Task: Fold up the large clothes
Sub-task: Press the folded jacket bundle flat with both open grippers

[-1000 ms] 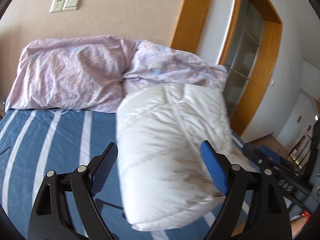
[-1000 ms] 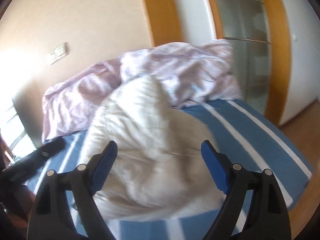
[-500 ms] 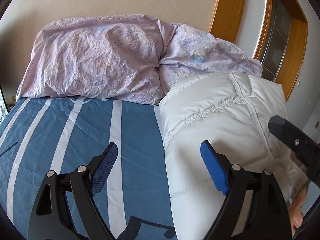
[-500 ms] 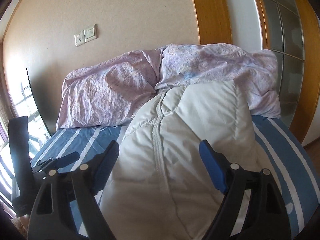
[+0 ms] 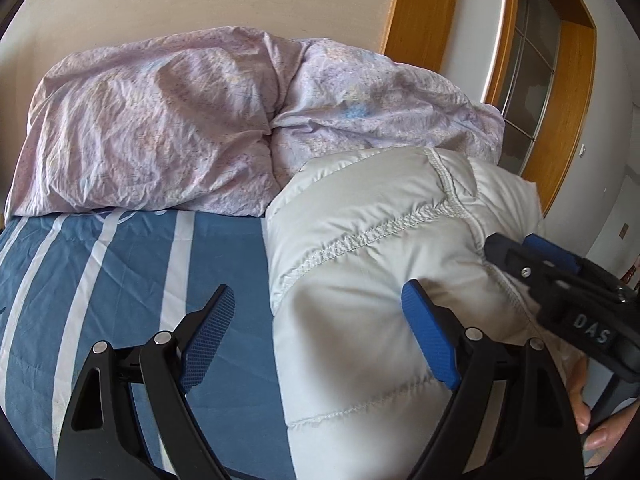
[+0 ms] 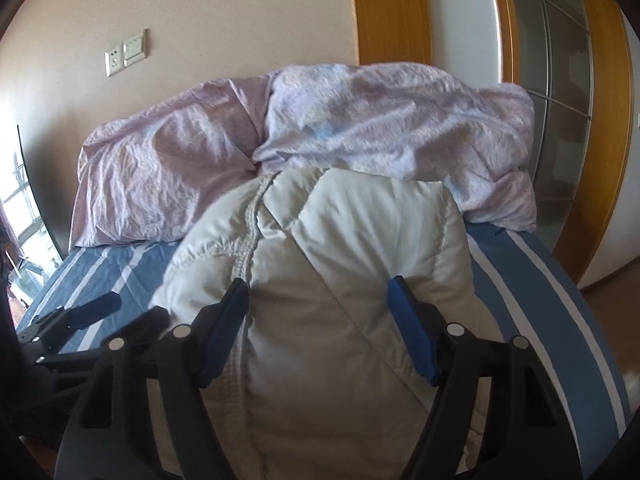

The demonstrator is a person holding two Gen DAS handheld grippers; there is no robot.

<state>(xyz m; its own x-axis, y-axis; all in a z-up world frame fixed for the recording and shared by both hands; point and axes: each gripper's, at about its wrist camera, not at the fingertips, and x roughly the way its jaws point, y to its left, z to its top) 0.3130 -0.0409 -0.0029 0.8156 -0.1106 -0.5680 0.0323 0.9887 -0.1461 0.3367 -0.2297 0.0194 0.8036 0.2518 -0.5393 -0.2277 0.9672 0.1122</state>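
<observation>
Left gripper (image 5: 318, 336) hangs with jaws spread wide over the blue-and-white striped bed sheet (image 5: 120, 280), its right pad at the left edge of the puffy white quilted jacket (image 5: 380, 260), gripping nothing; the jacket sits as a thick bundle on the right half of the bed, its far end against the crumpled lilac duvet (image 5: 180, 120). Right gripper (image 6: 318, 320) straddles the bundle's near end with jaws apart, not visibly pinching it. Risk as I judge it: slick, springy padding may puff open or slide toward the bed's near right edge if released or grabbed through one layer only.
</observation>
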